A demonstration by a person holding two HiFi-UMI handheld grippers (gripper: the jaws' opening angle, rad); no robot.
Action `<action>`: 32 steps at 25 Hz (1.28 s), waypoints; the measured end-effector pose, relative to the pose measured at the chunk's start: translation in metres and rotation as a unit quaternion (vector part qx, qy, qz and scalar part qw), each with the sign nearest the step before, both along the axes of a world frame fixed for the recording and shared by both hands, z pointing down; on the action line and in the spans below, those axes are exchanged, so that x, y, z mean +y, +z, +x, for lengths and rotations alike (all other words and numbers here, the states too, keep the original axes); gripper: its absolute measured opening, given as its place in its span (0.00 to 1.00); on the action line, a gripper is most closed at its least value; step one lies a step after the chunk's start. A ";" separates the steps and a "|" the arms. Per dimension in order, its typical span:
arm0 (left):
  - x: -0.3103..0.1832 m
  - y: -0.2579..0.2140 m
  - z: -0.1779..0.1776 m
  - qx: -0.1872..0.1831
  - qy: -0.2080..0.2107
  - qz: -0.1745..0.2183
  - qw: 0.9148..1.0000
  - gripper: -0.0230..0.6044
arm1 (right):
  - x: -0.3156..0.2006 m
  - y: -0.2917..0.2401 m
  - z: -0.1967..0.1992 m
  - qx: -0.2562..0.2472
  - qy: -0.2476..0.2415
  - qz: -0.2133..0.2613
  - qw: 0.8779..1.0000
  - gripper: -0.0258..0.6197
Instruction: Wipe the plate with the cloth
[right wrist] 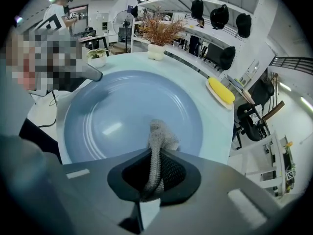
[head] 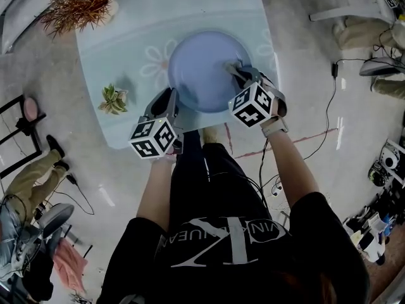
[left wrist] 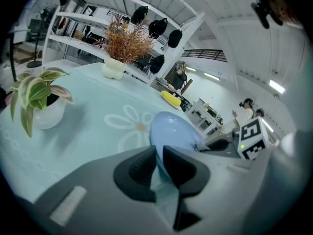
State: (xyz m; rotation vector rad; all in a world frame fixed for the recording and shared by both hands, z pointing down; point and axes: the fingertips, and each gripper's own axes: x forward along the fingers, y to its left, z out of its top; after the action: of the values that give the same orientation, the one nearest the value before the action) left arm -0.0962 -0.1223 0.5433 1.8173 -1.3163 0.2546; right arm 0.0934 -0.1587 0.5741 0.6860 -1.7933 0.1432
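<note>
A round blue plate [head: 205, 68] lies on the pale blue table [head: 136, 43], near its front edge. My left gripper [head: 168, 103] is shut on the plate's near-left rim; in the left gripper view the rim [left wrist: 157, 161] runs between the two jaws. My right gripper [head: 240, 73] reaches over the plate's right side and is shut on a grey mesh cloth [right wrist: 157, 140]. The cloth's bunched end rests on the plate's surface [right wrist: 122, 111]. In the left gripper view the right gripper's marker cube [left wrist: 253, 138] shows beyond the plate [left wrist: 173, 130].
A small potted succulent [head: 114, 99] stands left of the plate. A dried plant in a white vase [head: 79, 2] sits at the far left corner. A yellow object on a dish [right wrist: 220, 92] lies at the far edge. The table's front edge [head: 158, 143] is by the person's legs.
</note>
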 end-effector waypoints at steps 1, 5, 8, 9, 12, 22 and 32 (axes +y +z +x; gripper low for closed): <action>0.000 0.000 0.000 0.002 -0.003 0.000 1.000 0.04 | 0.004 0.000 -0.001 -0.003 0.000 -0.006 1.000 0.09; 0.002 0.000 0.000 0.005 -0.011 0.001 1.000 0.04 | 0.022 0.000 -0.009 -0.013 -0.008 -0.026 1.000 0.09; 0.003 0.001 0.000 0.009 -0.015 0.002 1.000 0.04 | 0.034 0.001 -0.017 -0.015 -0.021 -0.035 0.999 0.09; 0.003 0.001 0.000 0.010 -0.016 0.002 1.000 0.04 | 0.037 0.001 -0.020 -0.015 -0.024 -0.039 0.999 0.09; 0.003 -0.001 0.000 0.014 -0.020 0.002 1.000 0.04 | 0.045 0.000 -0.028 -0.015 -0.038 -0.049 0.998 0.09; 0.004 0.001 -0.001 0.023 -0.028 0.001 0.999 0.04 | 0.070 0.002 -0.073 -0.033 -0.097 -0.083 0.991 0.09; 0.002 0.001 -0.002 0.027 -0.028 0.000 0.999 0.04 | 0.061 0.000 -0.119 -0.060 -0.134 -0.088 0.985 0.09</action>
State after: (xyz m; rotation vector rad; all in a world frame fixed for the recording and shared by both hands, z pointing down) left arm -0.0985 -0.1199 0.5438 1.7720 -1.3272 0.1729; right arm -0.0254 -0.0979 0.5744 0.3116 -1.9441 0.1609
